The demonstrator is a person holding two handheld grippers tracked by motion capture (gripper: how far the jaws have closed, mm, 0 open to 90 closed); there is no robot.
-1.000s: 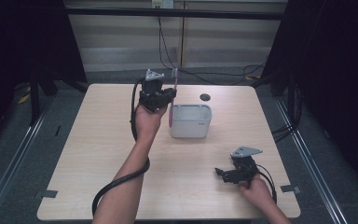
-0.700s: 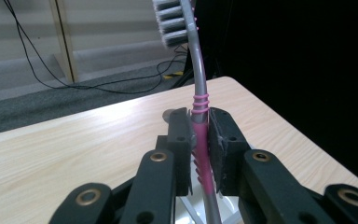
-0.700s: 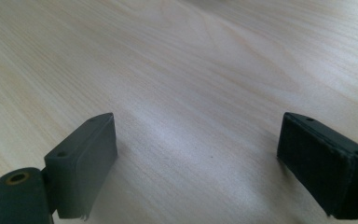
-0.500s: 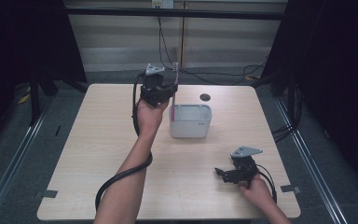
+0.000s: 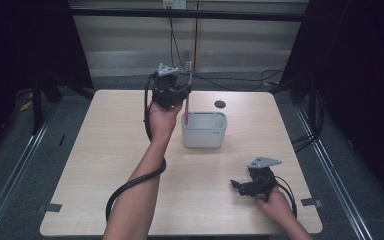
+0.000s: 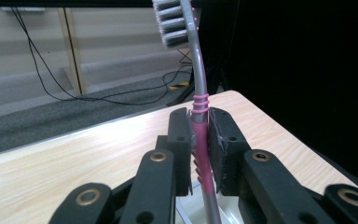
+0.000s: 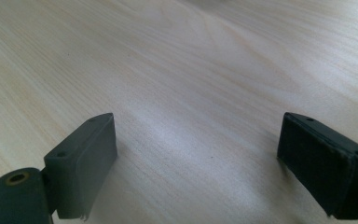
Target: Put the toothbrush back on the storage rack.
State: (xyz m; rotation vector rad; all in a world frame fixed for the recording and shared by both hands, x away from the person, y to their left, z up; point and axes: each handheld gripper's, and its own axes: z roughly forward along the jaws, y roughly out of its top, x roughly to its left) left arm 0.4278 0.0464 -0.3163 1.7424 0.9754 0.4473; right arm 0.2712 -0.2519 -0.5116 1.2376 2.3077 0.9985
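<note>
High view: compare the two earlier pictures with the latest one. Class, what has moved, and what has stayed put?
The left tool, shut on the pink toothbrush, has lifted a little, away from the white container; the brush stands upright with its lower end at the container's left rim. No grip was taken or released. The right tool, jaws open, rests on the table as before; the container has not shifted.

Looking like lab or recording studio, not home. Light wooden desk [image 5: 130, 150] standing alone on grey carpeted floor [image 5: 15, 165]. Black curtains [image 5: 25, 45] hanging at 9 and 3 o'clock, closing off space. Pale panelled wall [image 5: 130, 45] running along 12 o'clock, black cables [image 5: 240, 82] trailing down it and across floor. Metal rails [image 5: 20, 155] running beside desk. Tape marks [image 5: 50, 207] sitting at desk's near corners.
</note>
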